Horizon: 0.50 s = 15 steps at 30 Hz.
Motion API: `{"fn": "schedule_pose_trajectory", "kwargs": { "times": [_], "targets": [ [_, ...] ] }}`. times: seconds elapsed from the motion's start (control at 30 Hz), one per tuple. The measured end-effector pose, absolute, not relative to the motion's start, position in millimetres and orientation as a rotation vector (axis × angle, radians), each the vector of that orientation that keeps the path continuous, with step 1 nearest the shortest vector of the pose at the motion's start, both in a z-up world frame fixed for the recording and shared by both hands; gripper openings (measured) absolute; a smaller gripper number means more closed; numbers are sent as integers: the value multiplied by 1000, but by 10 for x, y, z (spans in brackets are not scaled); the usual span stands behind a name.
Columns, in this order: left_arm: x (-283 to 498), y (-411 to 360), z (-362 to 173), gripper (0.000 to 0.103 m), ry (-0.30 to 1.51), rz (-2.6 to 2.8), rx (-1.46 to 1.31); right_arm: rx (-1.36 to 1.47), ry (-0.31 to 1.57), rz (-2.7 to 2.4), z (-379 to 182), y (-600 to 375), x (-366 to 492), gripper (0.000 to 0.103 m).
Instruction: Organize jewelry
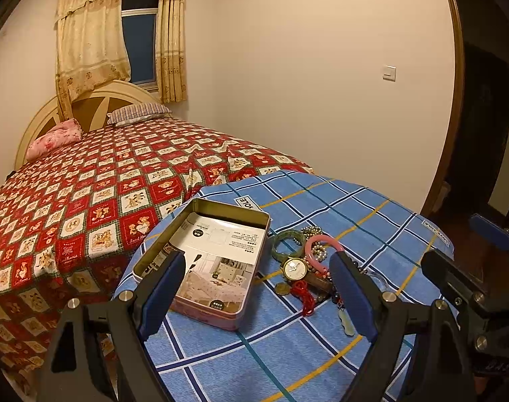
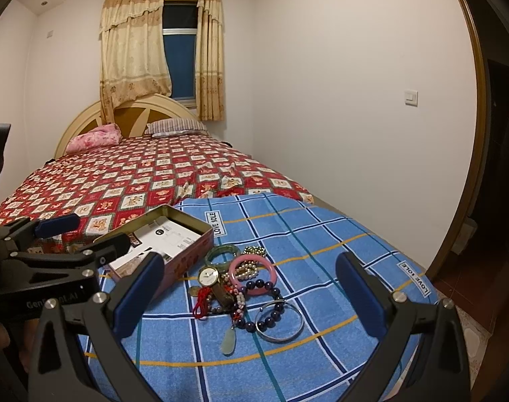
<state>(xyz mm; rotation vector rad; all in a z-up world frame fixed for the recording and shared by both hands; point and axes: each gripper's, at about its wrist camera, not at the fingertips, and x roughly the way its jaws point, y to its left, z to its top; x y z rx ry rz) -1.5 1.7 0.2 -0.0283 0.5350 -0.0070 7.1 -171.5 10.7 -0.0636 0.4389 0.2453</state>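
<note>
An open metal tin (image 1: 201,261) (image 2: 174,241) lined with a printed card sits on a blue plaid cloth. To its right lies a pile of jewelry: a gold watch (image 1: 294,268) (image 2: 208,276), a green bangle (image 1: 288,243) (image 2: 221,254), a pink bangle (image 1: 318,251) (image 2: 251,273), a dark bead bracelet (image 2: 264,305), a silver bangle (image 2: 281,323), a pale jade pendant (image 2: 228,343) and red cord (image 2: 201,303). My left gripper (image 1: 258,288) is open above the tin and pile. My right gripper (image 2: 251,294) is open above the pile, holding nothing.
The blue plaid cloth (image 1: 288,351) (image 2: 321,241) covers a round surface beside a bed with a red patterned cover (image 1: 87,194) (image 2: 137,177). A white wall with a switch (image 1: 389,73) is behind. A dark doorway (image 1: 482,134) is at right.
</note>
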Motion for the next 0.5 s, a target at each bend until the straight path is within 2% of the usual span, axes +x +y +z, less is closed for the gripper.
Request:
{"fn": "schedule_pose_trajectory", "kwargs": {
  "times": [0.5],
  "targets": [
    [-21,27,-3,88,535,-6,-29,-64,442,246,92,-1715,75,103]
  ]
}}
